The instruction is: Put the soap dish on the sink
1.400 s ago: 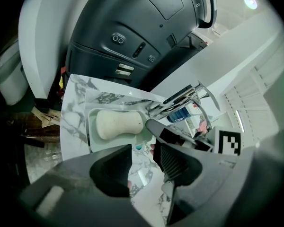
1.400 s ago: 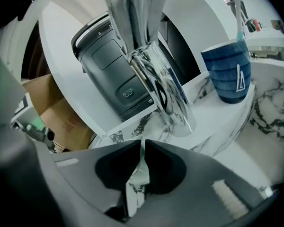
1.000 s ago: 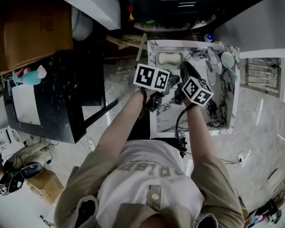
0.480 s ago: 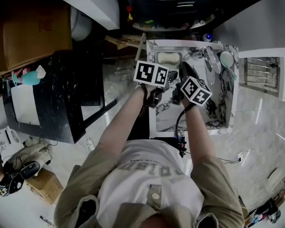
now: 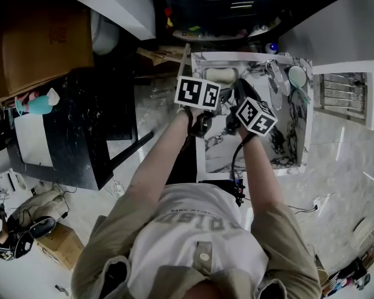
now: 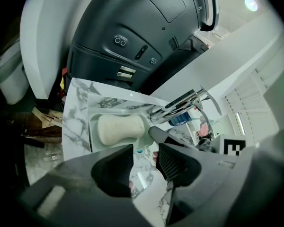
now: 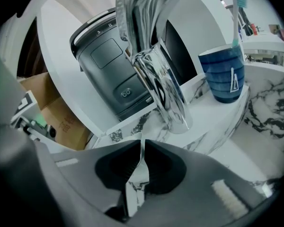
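Note:
A pale green soap dish (image 5: 221,76) (image 6: 95,138) holding a cream soap bar (image 6: 119,128) sits on the back left corner of the marble sink (image 5: 290,148). My left gripper (image 5: 225,97) (image 6: 146,167) hovers just short of the dish. It is open, its jaws have just been closing a little, and only marble shows between them. My right gripper (image 5: 242,90) (image 7: 142,167) is beside it, in front of the chrome faucet (image 7: 156,79). It is shut, its jaws have just been closing, and nothing is visible between them.
A blue cup (image 7: 225,77) (image 5: 297,77) with a toothbrush stands on the sink's back right rim. A dark washing machine (image 6: 146,37) rises behind the sink. A black table (image 5: 68,129) and a cardboard box (image 5: 47,42) are at the left.
My left gripper has edged a little toward the soap dish. My right gripper has stayed where it was.

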A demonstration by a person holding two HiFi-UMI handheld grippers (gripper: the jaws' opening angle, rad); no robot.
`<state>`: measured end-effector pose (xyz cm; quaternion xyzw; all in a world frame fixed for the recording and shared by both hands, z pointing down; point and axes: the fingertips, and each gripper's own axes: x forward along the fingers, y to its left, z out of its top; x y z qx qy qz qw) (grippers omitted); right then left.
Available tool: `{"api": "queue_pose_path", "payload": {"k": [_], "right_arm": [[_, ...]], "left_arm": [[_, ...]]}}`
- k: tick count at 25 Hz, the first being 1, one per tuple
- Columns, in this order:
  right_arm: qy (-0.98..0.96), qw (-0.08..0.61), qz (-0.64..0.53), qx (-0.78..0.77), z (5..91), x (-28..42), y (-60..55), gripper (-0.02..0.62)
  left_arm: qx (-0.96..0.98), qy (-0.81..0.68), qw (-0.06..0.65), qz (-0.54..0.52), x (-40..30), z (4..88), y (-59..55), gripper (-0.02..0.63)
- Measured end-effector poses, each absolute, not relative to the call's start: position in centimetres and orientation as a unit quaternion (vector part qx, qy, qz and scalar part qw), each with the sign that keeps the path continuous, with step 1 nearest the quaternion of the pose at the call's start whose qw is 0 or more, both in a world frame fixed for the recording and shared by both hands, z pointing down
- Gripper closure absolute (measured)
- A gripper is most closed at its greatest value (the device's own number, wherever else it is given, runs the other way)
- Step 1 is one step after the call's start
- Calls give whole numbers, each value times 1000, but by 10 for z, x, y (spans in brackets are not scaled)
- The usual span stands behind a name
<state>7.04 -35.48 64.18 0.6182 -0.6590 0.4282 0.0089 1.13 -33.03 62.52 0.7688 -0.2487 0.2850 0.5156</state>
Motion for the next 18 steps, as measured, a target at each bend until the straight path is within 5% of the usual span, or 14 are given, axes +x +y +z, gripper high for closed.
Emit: {"api": "queue_pose_path", "payload": {"k": [18], "right_arm": [[-683,-24,352,639,579,87,-332,566]], "left_arm": [[818,-312,430,221,-16,563,-333,425]]}}
